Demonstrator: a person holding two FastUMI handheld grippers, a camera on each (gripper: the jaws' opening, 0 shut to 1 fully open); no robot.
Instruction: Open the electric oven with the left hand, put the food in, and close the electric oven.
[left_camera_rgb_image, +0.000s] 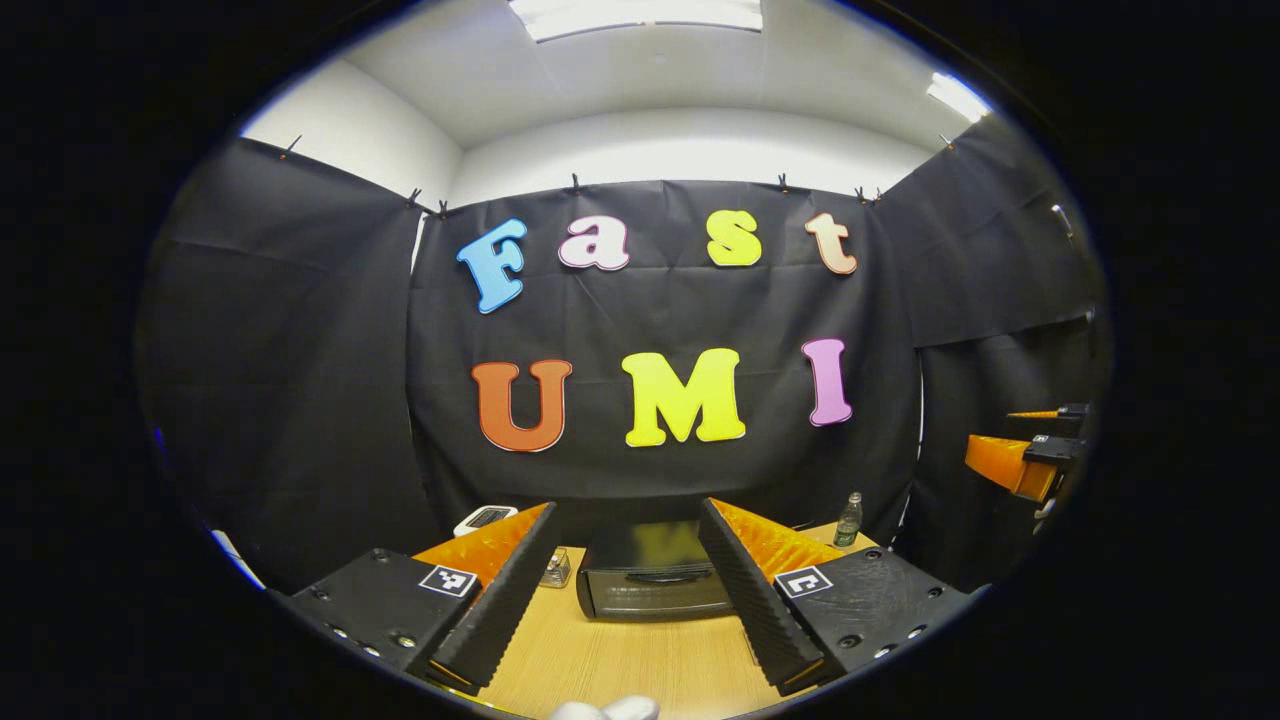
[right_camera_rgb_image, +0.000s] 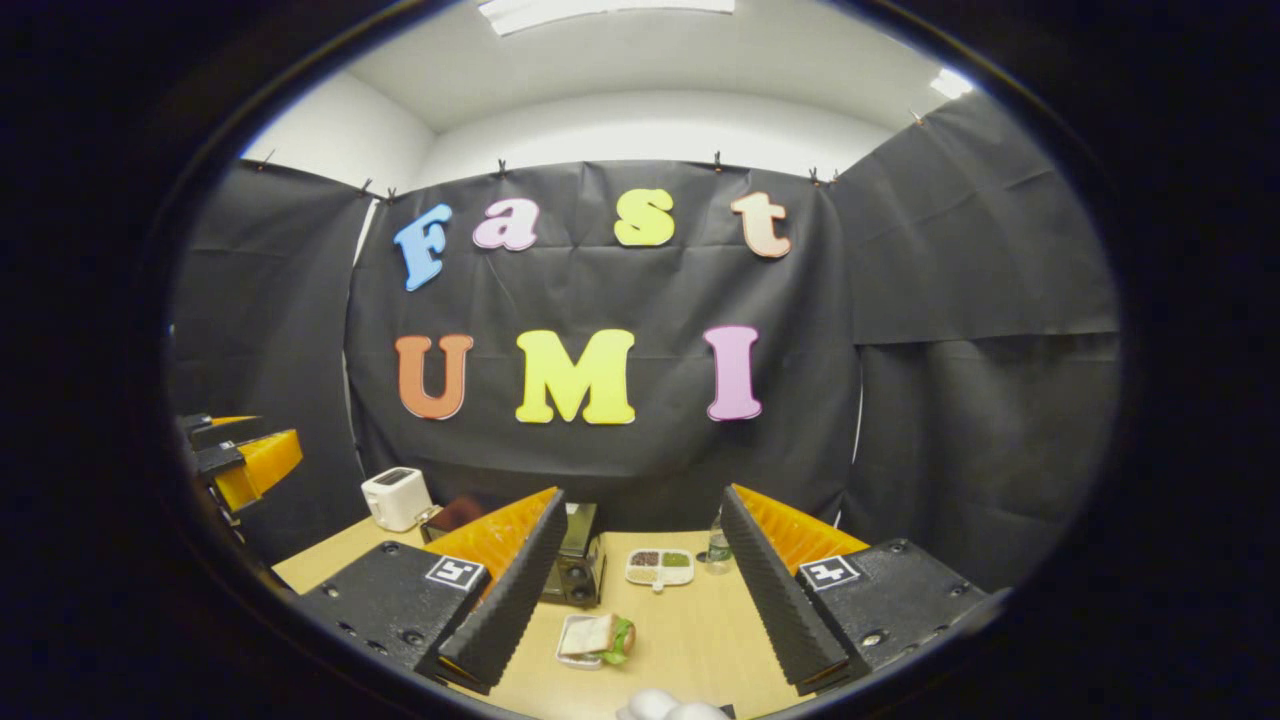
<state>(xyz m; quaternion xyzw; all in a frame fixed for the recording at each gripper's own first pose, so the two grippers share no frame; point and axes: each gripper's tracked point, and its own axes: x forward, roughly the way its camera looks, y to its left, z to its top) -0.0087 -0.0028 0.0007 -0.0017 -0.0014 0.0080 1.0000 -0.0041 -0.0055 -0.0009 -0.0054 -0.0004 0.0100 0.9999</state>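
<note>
Oven (left_camera_rgb_image: 655, 580) sits shut at the tabletop's (left_camera_rgb_image: 640, 665) far side, sandwich plate (right_camera_rgb_image: 595, 638) beside it, both tools spread wide and empty, left tool (left_camera_rgb_image: 620, 600) lined up on the door, so next it must reach the handle (left_camera_rgb_image: 655, 577) and pull.

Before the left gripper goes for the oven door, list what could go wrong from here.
1. The oven door is shut, with a jar close to its left side; the open left gripper might knock it.
2. The sandwich lies on a small tray on the table; the open right gripper might squash it or drag the tray.
3. A bottle and a divided dish stand behind, inviting a bump.
</note>
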